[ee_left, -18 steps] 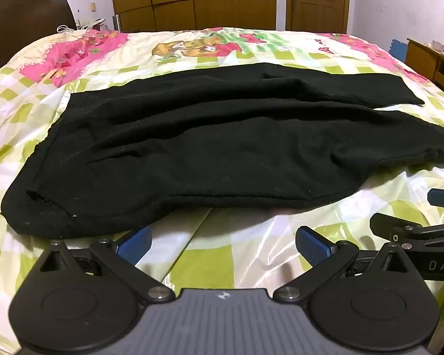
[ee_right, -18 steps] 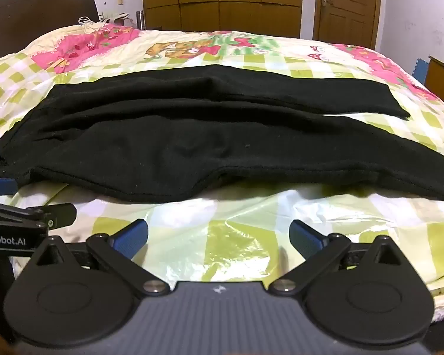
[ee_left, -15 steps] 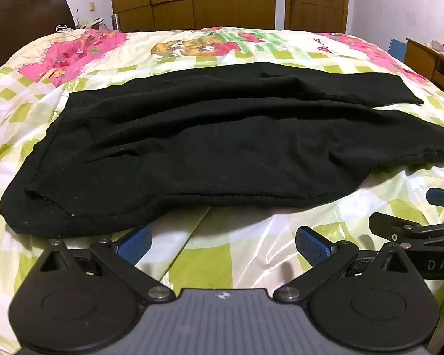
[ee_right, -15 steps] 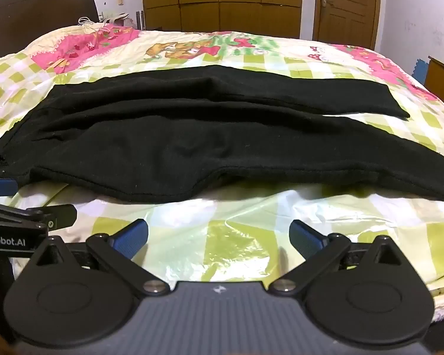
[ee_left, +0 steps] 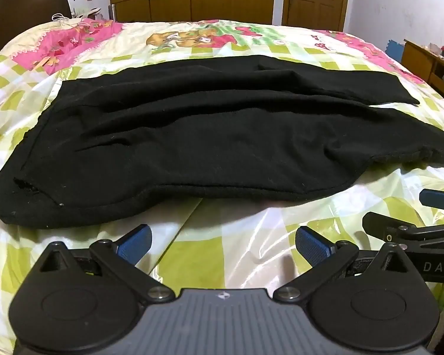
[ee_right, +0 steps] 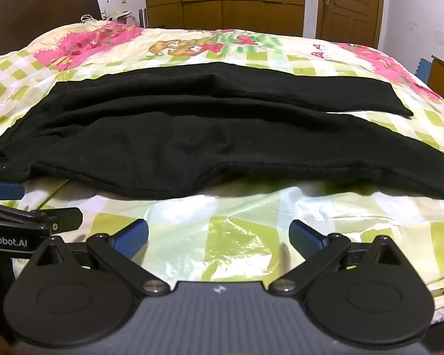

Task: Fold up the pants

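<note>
Black pants (ee_left: 210,148) lay spread sideways across the bed (ee_left: 222,254), waistband to the left and both legs running off to the right, the far leg (ee_left: 325,85) lying flatter and the near leg (ee_left: 370,148) bulging toward the viewer. Laid out flat and lengthwise in this way, the garment presented one long near hem to both tools, presumably so that it could be taken at two points and turned over along its length.

The left tongs (ee_left: 223,242) stood wide apart, gripping nothing, blue pads (ee_left: 134,241) resting low over the glossy quilt. The pants' curved near edge lay just ahead of them, apart from the pads, with the waistband corner ahead and to their left. The right tongs (ee_right: 217,235) were likewise wide and empty. Ahead of them a strip of bare quilt separated the pads (ee_right: 306,236) from the near hem, which rose slightly off the bed directly in front.

The two tools sat side by side, each visible at the edge of the other's view. No fold appeared to have begun; the likely next step was an advance to the near hem.
</note>
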Tool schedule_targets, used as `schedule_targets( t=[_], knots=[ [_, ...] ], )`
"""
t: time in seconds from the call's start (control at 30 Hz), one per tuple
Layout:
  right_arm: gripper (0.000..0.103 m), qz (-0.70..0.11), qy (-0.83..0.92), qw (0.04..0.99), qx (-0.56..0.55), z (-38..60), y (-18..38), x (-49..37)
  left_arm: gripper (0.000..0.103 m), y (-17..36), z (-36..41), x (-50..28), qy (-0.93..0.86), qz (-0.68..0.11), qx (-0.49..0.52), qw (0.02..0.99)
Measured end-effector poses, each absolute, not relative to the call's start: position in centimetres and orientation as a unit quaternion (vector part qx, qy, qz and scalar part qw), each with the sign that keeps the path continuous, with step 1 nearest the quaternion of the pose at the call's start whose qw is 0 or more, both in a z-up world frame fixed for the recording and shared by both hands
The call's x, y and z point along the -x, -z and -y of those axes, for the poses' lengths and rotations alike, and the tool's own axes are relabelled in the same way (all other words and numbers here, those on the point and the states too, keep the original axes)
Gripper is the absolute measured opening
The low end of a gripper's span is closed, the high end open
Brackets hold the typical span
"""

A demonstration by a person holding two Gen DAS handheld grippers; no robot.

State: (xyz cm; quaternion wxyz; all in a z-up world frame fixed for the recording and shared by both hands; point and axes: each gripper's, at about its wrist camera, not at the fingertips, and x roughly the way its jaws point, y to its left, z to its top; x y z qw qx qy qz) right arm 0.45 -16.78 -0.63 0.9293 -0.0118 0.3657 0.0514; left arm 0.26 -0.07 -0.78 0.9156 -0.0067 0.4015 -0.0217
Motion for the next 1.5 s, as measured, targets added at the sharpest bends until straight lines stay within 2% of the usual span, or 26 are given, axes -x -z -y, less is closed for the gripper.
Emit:
schedule_targets(
  t=[1.5],
  knots=[
    [0.1, -0.366, -0.054, 0.929, 0.009, 16.76, 0.56, -0.42, 0.103, 0.98, -0.1, -0.43, 0.02, -0.408, 0.001, 0.913]
  ],
)
